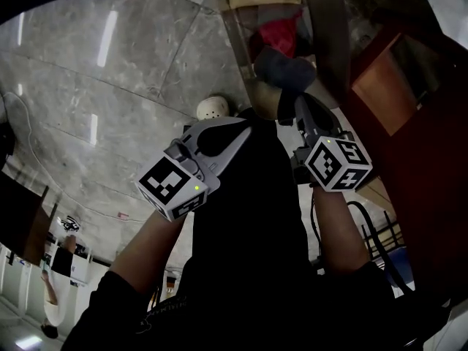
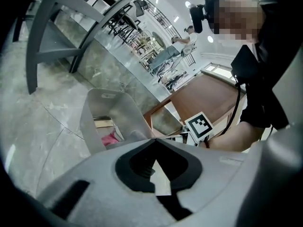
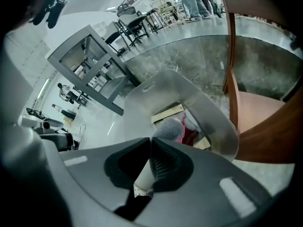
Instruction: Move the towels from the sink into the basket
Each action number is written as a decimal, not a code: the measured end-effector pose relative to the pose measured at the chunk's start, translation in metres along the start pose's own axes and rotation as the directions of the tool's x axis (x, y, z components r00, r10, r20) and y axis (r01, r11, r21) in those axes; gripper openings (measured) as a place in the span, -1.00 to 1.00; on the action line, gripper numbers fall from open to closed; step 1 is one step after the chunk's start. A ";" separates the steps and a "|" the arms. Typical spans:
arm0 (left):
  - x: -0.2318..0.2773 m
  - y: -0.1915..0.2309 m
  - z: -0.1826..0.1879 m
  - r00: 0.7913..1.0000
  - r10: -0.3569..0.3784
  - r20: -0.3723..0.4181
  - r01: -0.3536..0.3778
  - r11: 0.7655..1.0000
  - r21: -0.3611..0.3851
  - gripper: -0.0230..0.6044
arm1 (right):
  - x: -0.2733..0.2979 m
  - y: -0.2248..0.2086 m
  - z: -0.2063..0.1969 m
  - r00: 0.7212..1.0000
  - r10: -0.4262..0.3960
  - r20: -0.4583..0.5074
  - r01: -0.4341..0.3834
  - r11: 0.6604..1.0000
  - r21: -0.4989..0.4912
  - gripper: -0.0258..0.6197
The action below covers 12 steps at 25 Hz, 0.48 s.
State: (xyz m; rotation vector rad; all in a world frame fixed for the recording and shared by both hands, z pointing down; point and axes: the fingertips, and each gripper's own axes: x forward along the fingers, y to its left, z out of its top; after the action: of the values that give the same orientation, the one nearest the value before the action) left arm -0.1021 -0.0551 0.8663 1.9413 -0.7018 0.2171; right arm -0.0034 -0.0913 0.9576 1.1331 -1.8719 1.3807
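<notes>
A translucent grey basket [image 1: 235, 28] stands on the marble floor, with a red-pink towel [image 1: 281, 34] lying inside it. My right gripper [image 1: 290, 107] is shut on a dark grey towel [image 1: 284, 70], which hangs bunched over the basket's opening. In the right gripper view the grey towel [image 3: 169, 129] sits just past the closed jaw tips of the right gripper [image 3: 151, 138], above the basket [image 3: 156, 96] and the red-pink towel [image 3: 190, 136]. My left gripper [image 1: 245, 128] is beside it, shut and empty. From the left gripper [image 2: 152, 138], the basket [image 2: 102, 103] and pink towel [image 2: 110, 139] show ahead.
A reddish-brown wooden cabinet [image 1: 398, 86] stands right of the basket. A white round object [image 1: 213, 108] lies on the floor at the basket's left. A grey table frame [image 3: 94, 65] stands farther off, and dark chairs [image 2: 120, 18] line the background.
</notes>
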 end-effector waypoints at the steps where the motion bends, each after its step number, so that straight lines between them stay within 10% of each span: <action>1: 0.001 0.003 0.001 1.000 0.000 0.004 0.001 1.000 -0.011 -0.92 | 0.002 -0.001 0.000 1.000 -0.005 -0.007 0.005 1.000 -0.016 -0.85; 12: 0.008 -0.004 0.019 0.999 -0.022 0.030 0.022 1.000 -0.013 -0.92 | 0.000 0.009 0.011 1.000 -0.021 -0.012 0.021 1.000 -0.014 -0.65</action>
State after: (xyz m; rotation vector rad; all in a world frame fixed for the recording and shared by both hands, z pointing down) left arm -0.0961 -0.0733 0.8583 1.9423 -0.6999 0.1695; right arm -0.0102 -0.1009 0.9495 1.1321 -1.8535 1.3581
